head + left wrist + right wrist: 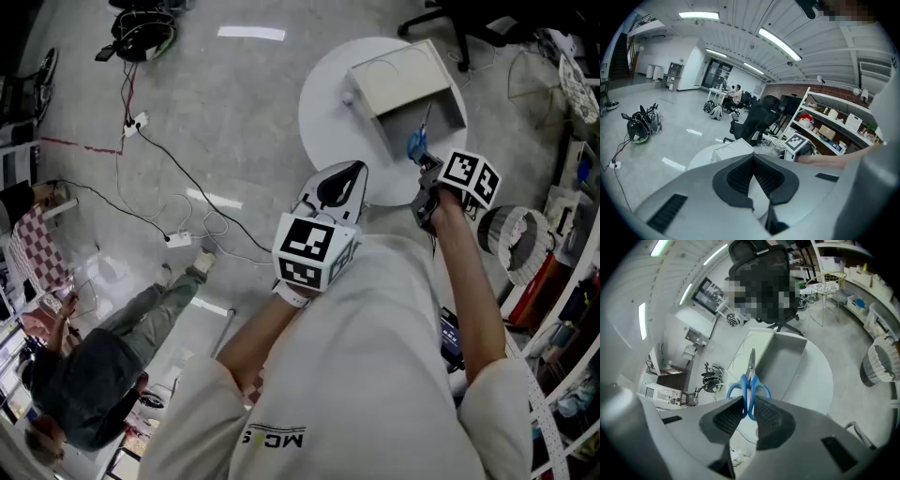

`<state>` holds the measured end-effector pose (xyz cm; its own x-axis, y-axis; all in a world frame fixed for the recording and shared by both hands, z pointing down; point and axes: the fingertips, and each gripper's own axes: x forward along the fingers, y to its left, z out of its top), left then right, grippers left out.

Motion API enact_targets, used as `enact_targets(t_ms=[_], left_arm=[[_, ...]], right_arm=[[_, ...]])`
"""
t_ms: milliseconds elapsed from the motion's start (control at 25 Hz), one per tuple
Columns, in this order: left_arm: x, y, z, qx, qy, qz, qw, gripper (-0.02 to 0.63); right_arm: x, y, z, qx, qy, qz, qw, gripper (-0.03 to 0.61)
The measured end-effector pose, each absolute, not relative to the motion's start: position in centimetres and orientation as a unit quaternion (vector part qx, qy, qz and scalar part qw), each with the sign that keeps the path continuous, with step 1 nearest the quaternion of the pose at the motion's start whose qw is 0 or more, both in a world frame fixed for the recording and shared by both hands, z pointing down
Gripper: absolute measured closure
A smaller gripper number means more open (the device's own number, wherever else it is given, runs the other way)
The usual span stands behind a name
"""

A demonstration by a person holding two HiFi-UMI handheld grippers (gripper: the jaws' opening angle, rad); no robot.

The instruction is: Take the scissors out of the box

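The right gripper (pixel 747 405) is clamped on the blue handles of the scissors (pixel 750 376). The blades point to 12 o'clock over the open front of the box (pixel 403 80), which sits toward 1 o'clock on the round table (pixel 323 108). The scissors seem lifted off the box floor, though that is uncertain. The left gripper (pixel 339 183), jaws together on nothing, hangs at the table's 6 o'clock edge, with open tabletop at the box's 9 o'clock.

Scissors (pixel 750 378): blue handles, silver blades. Box (pixel 398 75): cream outside, grey inside. Table (pixel 323 112): white. Left gripper (pixel 752 159), right gripper (pixel 749 405): grey bodies, black pads, cubes marked with black-and-white squares. Floor (pixel 234 112): pale grey. Cloth (pixel 37 248): red-and-white checks.
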<state>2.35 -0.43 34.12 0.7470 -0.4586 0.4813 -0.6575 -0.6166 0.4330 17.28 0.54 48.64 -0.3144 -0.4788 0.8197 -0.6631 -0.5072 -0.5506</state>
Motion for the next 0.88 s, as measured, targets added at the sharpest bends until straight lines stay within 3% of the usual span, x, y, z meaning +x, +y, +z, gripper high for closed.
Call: enact_targets(t_ms=[880], left_arm=[[2.6,-0.1,27.8,0.914,-0.311,0.128,0.228,0.603]], right_arm=[[19.8,3.4,30.9,0.644,-0.628,0.434,-0.056,0.449]])
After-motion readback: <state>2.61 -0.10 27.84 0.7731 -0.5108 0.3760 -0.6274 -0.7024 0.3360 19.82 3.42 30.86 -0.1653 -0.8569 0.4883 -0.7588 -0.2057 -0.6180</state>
